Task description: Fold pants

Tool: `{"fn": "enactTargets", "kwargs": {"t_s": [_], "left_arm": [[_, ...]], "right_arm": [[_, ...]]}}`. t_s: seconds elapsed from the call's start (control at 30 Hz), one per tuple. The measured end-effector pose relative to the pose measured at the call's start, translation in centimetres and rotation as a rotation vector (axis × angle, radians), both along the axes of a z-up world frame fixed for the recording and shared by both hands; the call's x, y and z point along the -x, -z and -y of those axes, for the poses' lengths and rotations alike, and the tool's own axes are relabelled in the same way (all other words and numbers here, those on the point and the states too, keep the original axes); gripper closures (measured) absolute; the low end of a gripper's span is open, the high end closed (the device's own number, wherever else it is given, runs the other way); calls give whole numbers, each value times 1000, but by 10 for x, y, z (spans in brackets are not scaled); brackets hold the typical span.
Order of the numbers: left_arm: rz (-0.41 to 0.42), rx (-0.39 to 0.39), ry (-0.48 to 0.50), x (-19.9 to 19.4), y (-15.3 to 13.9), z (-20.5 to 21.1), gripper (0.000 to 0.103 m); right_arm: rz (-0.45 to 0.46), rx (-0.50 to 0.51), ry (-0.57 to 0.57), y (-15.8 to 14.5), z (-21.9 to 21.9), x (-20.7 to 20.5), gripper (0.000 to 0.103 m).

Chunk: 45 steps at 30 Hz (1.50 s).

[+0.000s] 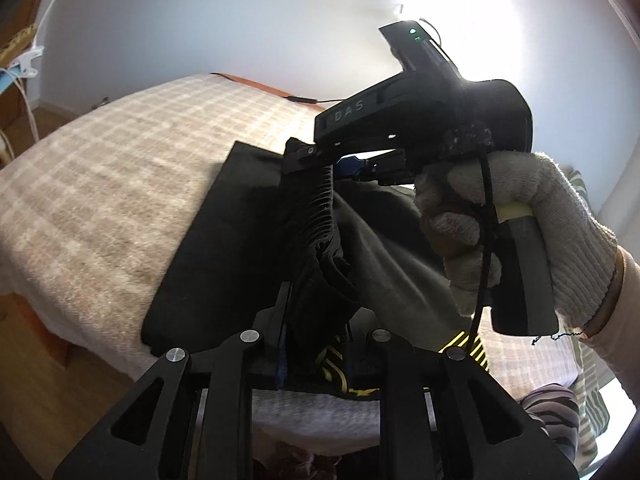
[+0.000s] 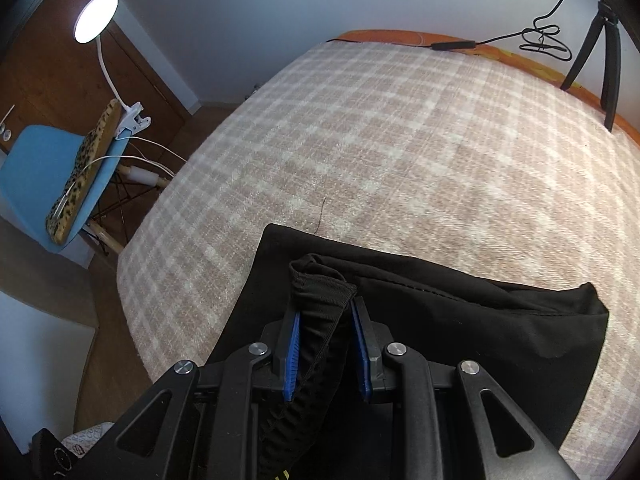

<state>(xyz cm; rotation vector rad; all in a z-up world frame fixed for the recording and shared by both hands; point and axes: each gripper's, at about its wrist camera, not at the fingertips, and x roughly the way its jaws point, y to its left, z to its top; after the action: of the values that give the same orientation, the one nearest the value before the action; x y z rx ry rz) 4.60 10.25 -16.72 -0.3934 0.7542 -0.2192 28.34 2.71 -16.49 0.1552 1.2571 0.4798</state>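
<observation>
Currently the black pants (image 2: 460,320) are seen draped over the near part of a bed covered by a fuzzy beige-and-white plaid blanket (image 2: 380,140), with one flat, folded portion spread on the blanket and the ribbed elastic waistband lifted off it. In the right wrist view, the right tool (image 2: 325,344) is closed narrowly on a bunched fold of that waistband, which is pressed between the blue pads (image 2: 291,352) and stands up as a rumpled loop above them. In the left wrist view, the same right tool (image 1: 320,160) is shown from the side, tilted downward toward the bed, its black body marked with raised letters and two green lights. It is gripped around the handle by a hand in a knitted off-white glove (image 1: 516,232), the wrist bent and the fingers curled on the trigger; a thin black cable hangs past the glove. The left tool (image 1: 316,344) is seen with its fingers drawn close around dark fabric, a stretch of cloth with yellow striped markings being held between them. The pants fabric is matte and smooth, with a stitched seam running across one panel. At the far edge of the bed an orange sheet (image 2: 400,35) and a black cord (image 2: 500,42) are visible. Beside the bed, a blue chair (image 2: 36,168) carries a leopard-print cushion (image 2: 86,160) and a clipped-on white lamp (image 2: 96,18), which is lit.
</observation>
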Motion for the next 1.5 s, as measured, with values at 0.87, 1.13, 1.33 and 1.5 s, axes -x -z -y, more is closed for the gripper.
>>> {"fn": "enactTargets", "kwargs": {"t_s": [0.87,1.13,1.33,1.5], "left_arm": [[-12,-363,160,-83,-33,20,49],[-121,-433,21,-103,-4,-27,47],[-103,-393,-4,-100,-11,-39,47],[-85,-152,101,-106,-23,-51,27]], "right_arm": [[137,-84,-24,-13,120,40,58],[74,-54,13,23,124,21,64],[78,-89,29,19,133,25,60],[137,-106,56,5,155,42,28]]}}
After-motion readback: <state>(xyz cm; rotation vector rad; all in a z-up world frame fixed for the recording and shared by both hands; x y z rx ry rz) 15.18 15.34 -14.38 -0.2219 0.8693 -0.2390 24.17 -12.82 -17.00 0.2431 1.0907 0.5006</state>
